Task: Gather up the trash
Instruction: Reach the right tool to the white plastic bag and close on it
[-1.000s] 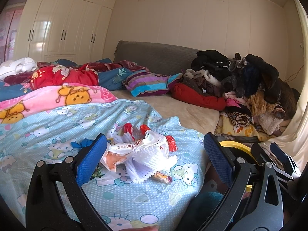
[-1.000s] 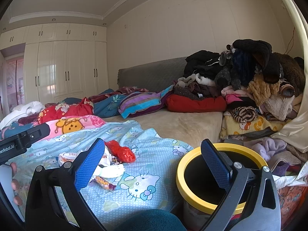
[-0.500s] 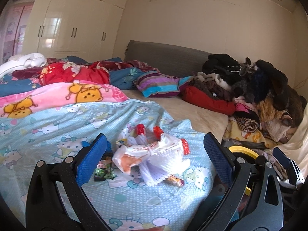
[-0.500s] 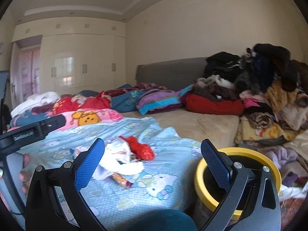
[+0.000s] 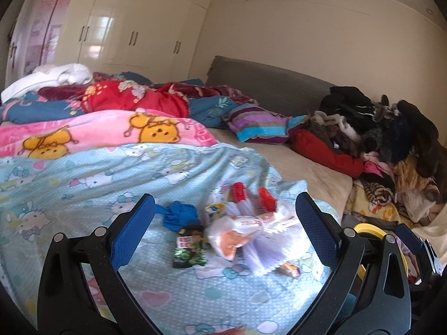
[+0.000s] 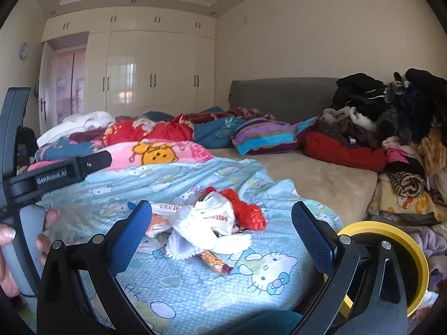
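- Hovering above the bed, the left gripper had its blue-padded jaws spread wide and held nothing; the trash pile lay on the quilt between and beyond its fingers.
- The right gripper likewise stood wide apart and empty, framing the same trash pile from the other side.
- The pile sat on a light blue cartoon-cat quilt, near the quilt's right edge, and was made of several pieces lying together:
  - a crumpled white plastic bag with red print in the middle;
  - a red crinkled wrapper touching the bag on its far side;
  - a scrunched blue piece just left of the bag;
  - a small dark green packet in front of the blue piece;
  - an orange snack wrapper poking out at the near edge.
- A bin with a yellow rim stood just beside the bed, partly hidden behind the right gripper's right finger.
- A hand gripped the left gripper's grey handle at the left edge of the right wrist view.
- A heap of clothes was stacked at the far right of the bed, well apart from the pile.
- White wardrobes lined the far wall.
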Tool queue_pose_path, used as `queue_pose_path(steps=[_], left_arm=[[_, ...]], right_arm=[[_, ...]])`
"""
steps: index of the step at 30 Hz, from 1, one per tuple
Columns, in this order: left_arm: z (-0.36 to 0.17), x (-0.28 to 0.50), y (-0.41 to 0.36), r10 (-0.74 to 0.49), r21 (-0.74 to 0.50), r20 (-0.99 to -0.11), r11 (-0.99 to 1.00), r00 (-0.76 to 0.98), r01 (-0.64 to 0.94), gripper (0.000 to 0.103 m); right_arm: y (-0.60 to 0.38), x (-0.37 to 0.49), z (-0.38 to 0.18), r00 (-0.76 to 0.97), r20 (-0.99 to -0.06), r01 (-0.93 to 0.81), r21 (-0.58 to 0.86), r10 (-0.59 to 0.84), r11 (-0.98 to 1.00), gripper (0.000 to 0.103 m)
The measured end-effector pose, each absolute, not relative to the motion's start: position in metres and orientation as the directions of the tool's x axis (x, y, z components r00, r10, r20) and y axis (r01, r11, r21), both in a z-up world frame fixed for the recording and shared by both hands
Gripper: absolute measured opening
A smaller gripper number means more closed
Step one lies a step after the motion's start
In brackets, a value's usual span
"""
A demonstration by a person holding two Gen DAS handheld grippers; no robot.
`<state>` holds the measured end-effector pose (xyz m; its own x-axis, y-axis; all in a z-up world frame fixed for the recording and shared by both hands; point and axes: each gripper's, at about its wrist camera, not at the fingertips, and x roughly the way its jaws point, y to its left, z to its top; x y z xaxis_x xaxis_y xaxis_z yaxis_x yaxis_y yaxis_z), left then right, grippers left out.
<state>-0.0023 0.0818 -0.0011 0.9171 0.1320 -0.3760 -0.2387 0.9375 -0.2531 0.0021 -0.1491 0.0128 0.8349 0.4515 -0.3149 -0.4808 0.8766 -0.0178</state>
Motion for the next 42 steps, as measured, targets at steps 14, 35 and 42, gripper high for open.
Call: queue_pose_path(steps=[14, 35, 42], left_arm=[[-0.032, 0.019, 0.141, 0.085, -0.318, -0.466, 0.913, 0.881, -0.256, 0.092], [-0.088, 0.097, 0.111, -0.27, -0.49, -0.569, 0.87, 0.776, -0.057, 0.092], [-0.099, 0.105, 0.117, -0.318, -0.554, -0.577, 0.829, 0.752, -0.075, 0.083]], right_arm=[[-0.108, 0.041, -0.009, 0.785, -0.432, -0.546, -0.144, 0.444, 0.825, 0.097], [-0.07, 0.083, -0.056, 0.657, -0.617, -0.647, -0.165, 0.434, 0.744, 0.056], [-0.077, 0.09, -0.057, 0.633, -0.629, -0.648, -0.11, 0.452, 0.754, 0.025]])
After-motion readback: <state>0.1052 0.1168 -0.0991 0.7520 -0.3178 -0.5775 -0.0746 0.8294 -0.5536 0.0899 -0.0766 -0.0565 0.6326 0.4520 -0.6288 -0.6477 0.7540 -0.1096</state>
